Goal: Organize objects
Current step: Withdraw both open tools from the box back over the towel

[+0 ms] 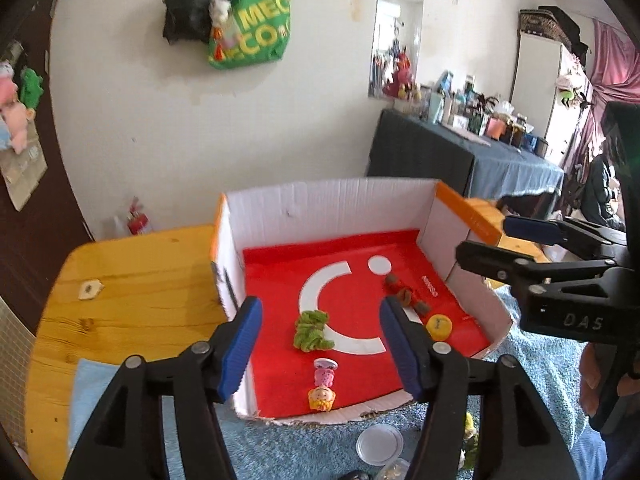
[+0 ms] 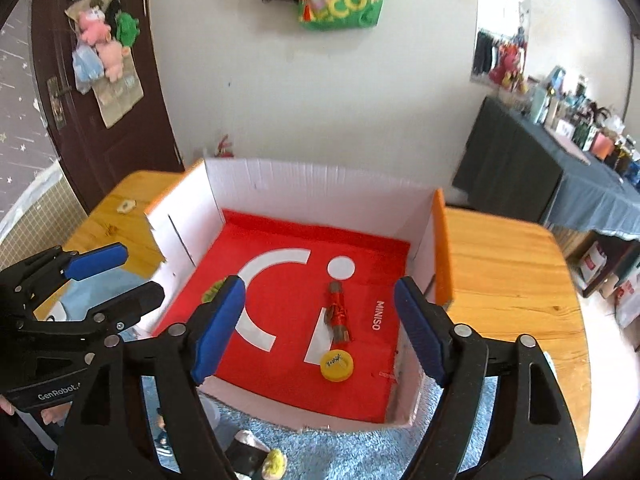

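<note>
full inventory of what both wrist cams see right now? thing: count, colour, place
cardboard box: 1, white walls, orange outside, red lining with white logo; on the table
wooden table: 1, orange-brown; under the box
fuzzy toy: 1, green; in box, left part
small figurine: 1, pink with yellow hair; in box, near front edge
firecracker ornament: 1, red and brown; in box, right of centre
round cap: 1, yellow; in box, front right
blue carpet: 1; in front of the box
tote bag: 1, green; on the wall
left tongs: 1, black with blue pads; open, empty, above the box
right tongs: 1, same; open, empty
</note>
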Motion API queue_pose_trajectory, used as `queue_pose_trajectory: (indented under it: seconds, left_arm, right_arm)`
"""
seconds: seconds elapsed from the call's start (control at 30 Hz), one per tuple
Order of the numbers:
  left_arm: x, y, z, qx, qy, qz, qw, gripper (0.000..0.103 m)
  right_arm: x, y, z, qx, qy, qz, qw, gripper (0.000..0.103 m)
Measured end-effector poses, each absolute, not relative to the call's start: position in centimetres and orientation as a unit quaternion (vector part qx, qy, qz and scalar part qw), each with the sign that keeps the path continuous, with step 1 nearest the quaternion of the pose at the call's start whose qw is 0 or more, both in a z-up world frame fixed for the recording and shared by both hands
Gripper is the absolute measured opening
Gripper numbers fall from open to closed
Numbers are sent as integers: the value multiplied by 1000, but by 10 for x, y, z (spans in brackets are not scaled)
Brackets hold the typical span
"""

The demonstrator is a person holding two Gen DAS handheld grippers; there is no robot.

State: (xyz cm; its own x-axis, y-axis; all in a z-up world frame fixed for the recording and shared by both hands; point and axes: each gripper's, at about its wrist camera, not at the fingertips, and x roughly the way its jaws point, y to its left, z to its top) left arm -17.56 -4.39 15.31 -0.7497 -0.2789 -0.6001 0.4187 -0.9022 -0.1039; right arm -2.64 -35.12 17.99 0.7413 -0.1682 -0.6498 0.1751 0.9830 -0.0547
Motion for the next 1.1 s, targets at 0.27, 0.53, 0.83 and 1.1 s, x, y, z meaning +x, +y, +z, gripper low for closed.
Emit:
queue_pose_trajectory:
  seconds: [0.27, 0.53, 0.83, 1.1]
  left_arm:
    - [-129, -23, 172, 236, 105, -942, 214, 77]
    - [-94, -4, 166, 214, 127, -947, 202, 88]
    - [-73, 14, 134, 223, 144, -943, 202, 95]
    - [-66, 24, 90, 259, 159, -930, 207, 95]
  right_arm:
    - [-83, -328, 199, -24, 275, -114, 954, 90]
    - [-130, -311, 189, -32, 237, -132, 962, 97]
    - [-151, -314, 149, 7, 261, -136, 956, 97]
    - [-167, -318, 105, 28, 289, -147, 946, 97]
